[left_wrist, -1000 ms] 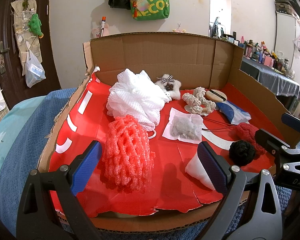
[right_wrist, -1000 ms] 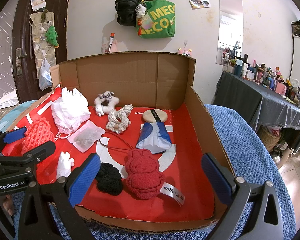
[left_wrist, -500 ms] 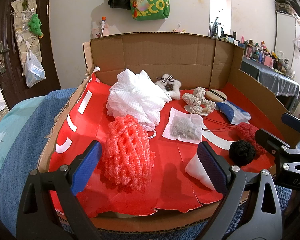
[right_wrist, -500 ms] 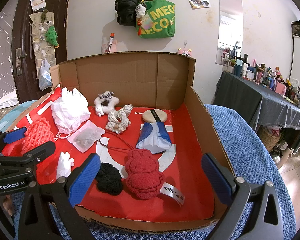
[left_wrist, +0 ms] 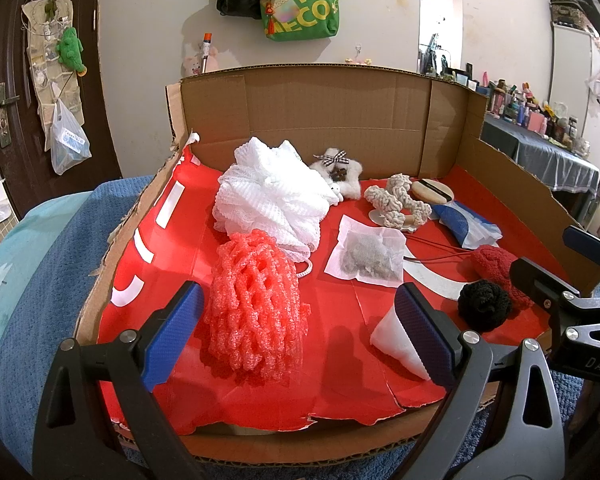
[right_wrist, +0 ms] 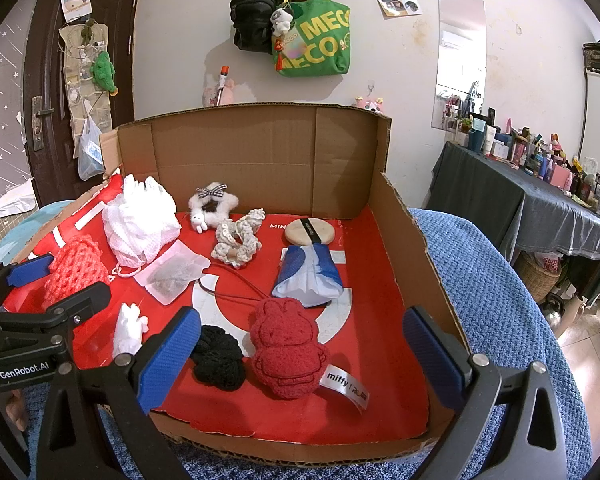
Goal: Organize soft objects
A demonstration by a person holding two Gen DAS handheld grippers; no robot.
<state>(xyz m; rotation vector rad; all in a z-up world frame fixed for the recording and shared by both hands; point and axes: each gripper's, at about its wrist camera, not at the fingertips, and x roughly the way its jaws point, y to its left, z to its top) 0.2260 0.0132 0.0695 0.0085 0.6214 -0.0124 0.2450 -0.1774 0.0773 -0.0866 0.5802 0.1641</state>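
**Cardboard tray on a blue blanket, soft stuff everywhere**

Blue blanket (right_wrist: 500, 280) underneath, cardboard tray (right_wrist: 260, 160) on top. Left gripper (left_wrist: 296, 332) has its jaws wide apart and empty, the pink foam net (left_wrist: 256, 304) right between them. Right gripper (right_wrist: 300, 356) is gaping too, nothing held, with the red plush bunny (right_wrist: 288, 344) and black scrunchie (right_wrist: 218, 360) just ahead. White mesh pouf (left_wrist: 272, 204) sits further back.

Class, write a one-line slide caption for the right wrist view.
Open right gripper poised at a red-lined cardboard box above a red bunny plush and black knit scrunchie.
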